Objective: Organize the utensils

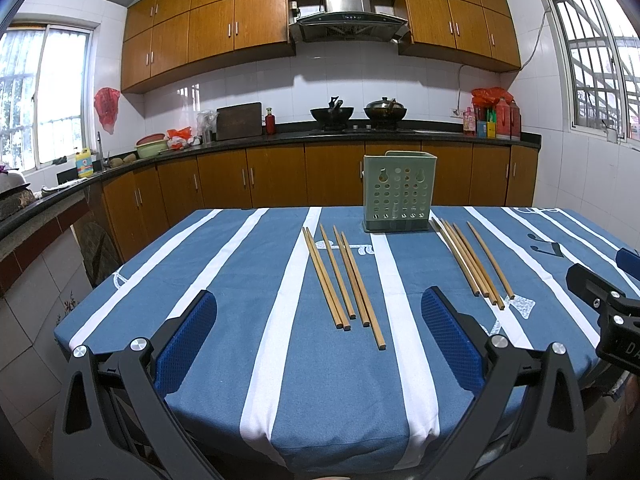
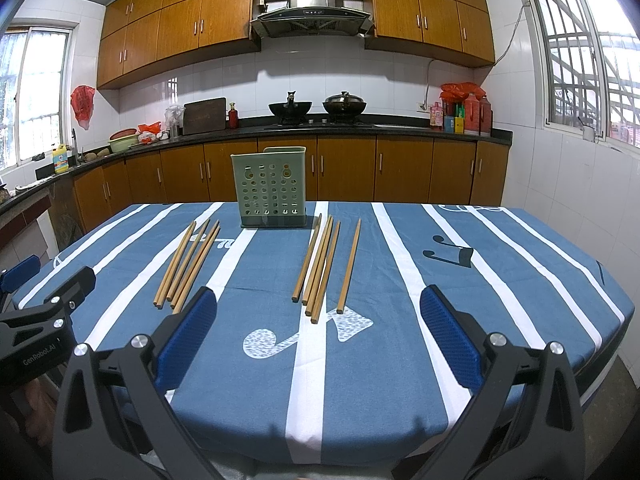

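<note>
1. The worktop (image 1: 224, 368) is a table under a blue cloth with white stripes, standing in a kitchen with brown wooden cabinets (image 1: 224, 20), a steel range hood (image 1: 346, 8), white wall tiles and barred windows on both sides.
2. The left gripper (image 1: 318, 344) hovers over the near edge, its blue-padded fingers (image 1: 188, 344) spread wide and holding nothing.
3. The right gripper (image 2: 318, 344) is likewise wide apart and empty, above the near edge of the cloth.
4. A green perforated utensil holder (image 1: 397, 192) stands upright at the far middle of the worktop.
5. The left chopsticks (image 1: 344, 276) lie loose in front of the holder; the right chopsticks (image 2: 324, 264) lie in a second group, well apart from the first.
6. Two woks (image 1: 358, 114) sit on the stove on the rear counter.
</note>
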Available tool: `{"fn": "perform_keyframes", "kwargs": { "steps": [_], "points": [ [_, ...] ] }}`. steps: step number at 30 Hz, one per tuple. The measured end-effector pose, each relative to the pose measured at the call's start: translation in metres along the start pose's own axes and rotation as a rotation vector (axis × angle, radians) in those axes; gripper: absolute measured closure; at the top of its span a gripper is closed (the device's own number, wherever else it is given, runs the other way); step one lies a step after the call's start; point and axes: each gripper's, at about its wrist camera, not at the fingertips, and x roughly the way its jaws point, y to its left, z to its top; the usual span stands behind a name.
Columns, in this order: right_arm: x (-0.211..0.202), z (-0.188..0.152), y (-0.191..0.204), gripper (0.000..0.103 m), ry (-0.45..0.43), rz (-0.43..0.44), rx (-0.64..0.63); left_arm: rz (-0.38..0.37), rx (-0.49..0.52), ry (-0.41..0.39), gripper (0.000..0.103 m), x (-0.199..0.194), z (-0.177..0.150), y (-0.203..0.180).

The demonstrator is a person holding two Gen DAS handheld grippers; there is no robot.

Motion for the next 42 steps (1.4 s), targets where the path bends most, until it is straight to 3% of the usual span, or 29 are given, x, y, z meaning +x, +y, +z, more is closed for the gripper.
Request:
{"fn": "perform_keyframes", "kwargs": {
  "steps": [28, 34, 42],
  "points": [
    [0.01, 0.0, -0.001, 0.004, 0.027, -0.001, 0.008, 0.0, 0.002, 0.029, 0.002, 0.015, -0.008, -0.004],
    [0.032, -0.003, -0.008, 0.004, 0.102, -0.02, 0.03, 0.02, -0.004, 0.073, 0.002, 0.029, -0.006, 0.001],
    [0.083, 0.002, -0.025, 0.004, 0.257, -0.032, 0.1, 0.023, -0.073, 0.231, 0.002, 0.076, -0.001, 0.034]
  ]
}}
